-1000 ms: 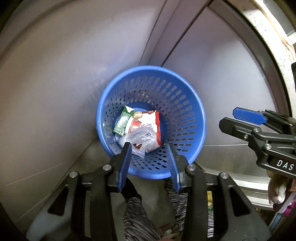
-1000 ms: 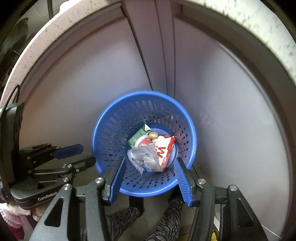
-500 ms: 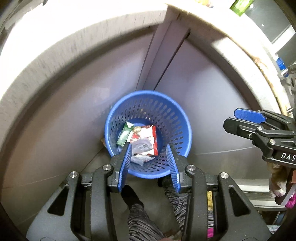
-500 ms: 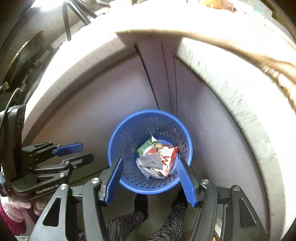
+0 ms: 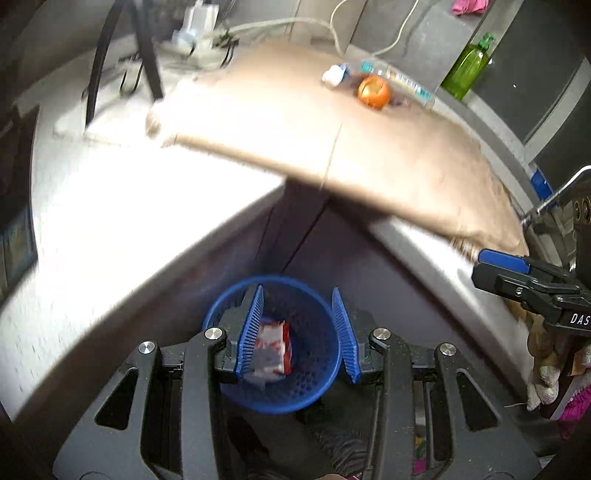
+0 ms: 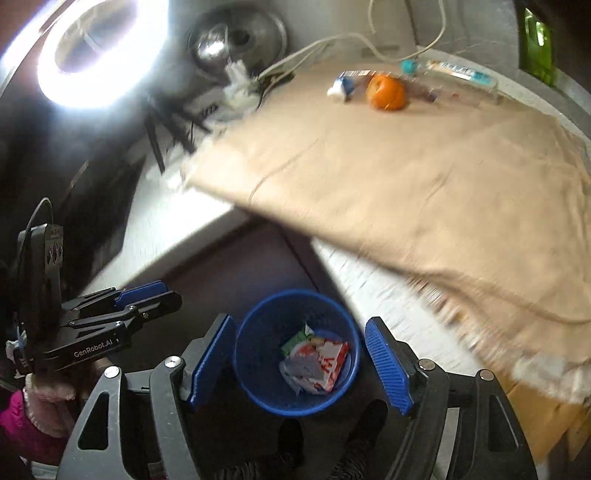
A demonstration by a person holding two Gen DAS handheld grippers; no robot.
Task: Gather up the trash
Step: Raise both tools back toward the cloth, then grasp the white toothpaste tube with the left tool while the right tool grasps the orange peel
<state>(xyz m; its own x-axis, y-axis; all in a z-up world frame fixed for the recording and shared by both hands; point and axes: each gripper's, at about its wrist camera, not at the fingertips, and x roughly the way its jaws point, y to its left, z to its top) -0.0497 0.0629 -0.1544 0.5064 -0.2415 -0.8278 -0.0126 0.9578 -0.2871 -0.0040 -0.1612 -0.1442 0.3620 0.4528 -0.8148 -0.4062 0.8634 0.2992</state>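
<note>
A blue perforated basket point(image 5: 314, 387) point(image 6: 258, 369) stands on the floor against the counter. In it lie a red-and-white wrapper point(image 5: 273, 343) point(image 6: 328, 363) and a green carton point(image 6: 295, 341). High above it, my left gripper point(image 5: 297, 325) is open with nothing between its pads. My right gripper point(image 6: 300, 343) is beside it, its jaws opening and also empty. Each gripper shows from the side in the other's view point(image 5: 487, 271) point(image 6: 168, 293). On the beige cloth point(image 5: 369, 155) point(image 6: 406, 177) at the counter's back lie an orange point(image 5: 373, 91) point(image 6: 386, 92), a crumpled white-and-blue wrapper point(image 5: 334, 75) point(image 6: 343, 86) and a clear plastic bottle point(image 5: 406, 83) point(image 6: 461, 74).
The counter edge point(image 5: 147, 236) juts out over the basket. A lit ring light point(image 6: 99, 51), a metal pot point(image 6: 240, 37), cables point(image 5: 369, 33) and a power strip point(image 5: 195, 33) crowd the back left. A green bottle point(image 5: 467, 66) stands back right. The person's striped trouser legs point(image 6: 351, 443) are below.
Both grippers have risen away from the basket, which now looks smaller, and the countertop with the cloth and orange has come into view. The right jaws have spread wider.
</note>
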